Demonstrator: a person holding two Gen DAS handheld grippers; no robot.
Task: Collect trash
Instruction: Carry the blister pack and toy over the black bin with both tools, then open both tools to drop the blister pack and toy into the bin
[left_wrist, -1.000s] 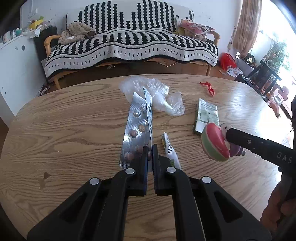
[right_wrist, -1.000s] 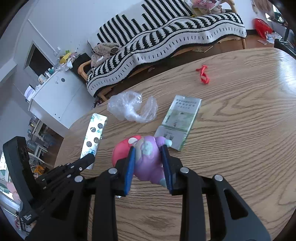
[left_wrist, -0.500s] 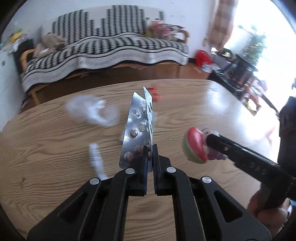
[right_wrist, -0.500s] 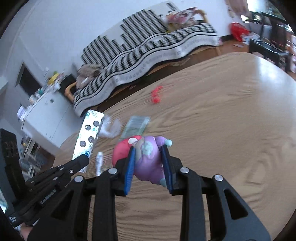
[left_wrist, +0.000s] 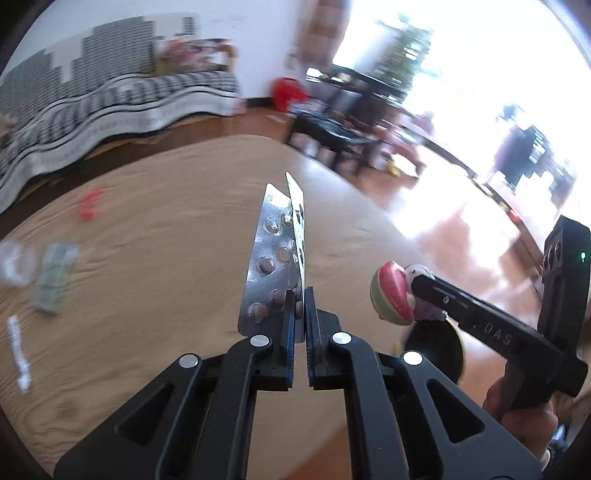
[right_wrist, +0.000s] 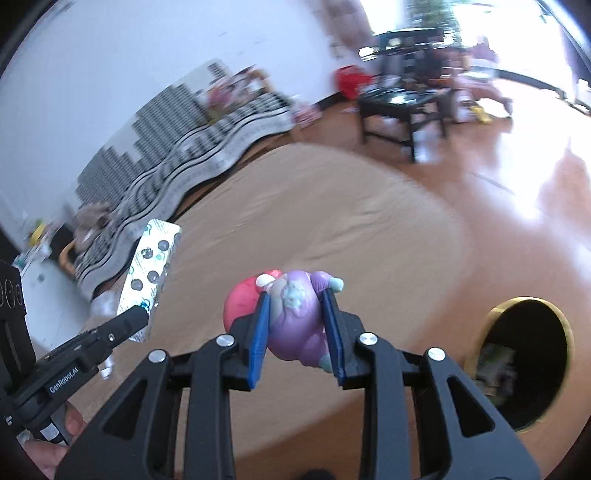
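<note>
Both views have swung to the right since a second ago: the striped sofa (left_wrist: 110, 99) has slid from the centre to the upper left, the items lying on the wooden surface (left_wrist: 166, 229) have drifted to the far left edge, and a round bin opening that was out of sight now appears at the lower right.

The left claw (left_wrist: 300, 295) is pinched tight on the lower end of a silver blister pack (left_wrist: 271, 254), which stands upright above the surface with its pill bubbles facing left. In the right wrist view the same pack shows its printed foil back at the left.

The right claw (right_wrist: 297, 317) is closed narrowly on a small purple toy figure (right_wrist: 295, 314) with a pink rounded part on its left side; both blue pads press against the figure's flanks. In the left wrist view this toy sits at the tip of the right claw, just right of the blister pack and apart from it, past the surface's right edge.

The bin (right_wrist: 524, 363), dark inside with a yellow rim, stands on the glossy wooden floor just beyond the rounded edge of the surface, to the right of the toy. Something pale lies inside it, too blurred to identify.

Still lying on the surface at the far left, all motion-blurred: a red scrap (left_wrist: 90, 205), a greenish flat packet (left_wrist: 55, 275), a clear plastic bag (left_wrist: 13, 264) and a thin white strip (left_wrist: 18, 354).

A hand (left_wrist: 524, 421) grips the right claw's handle.
</note>
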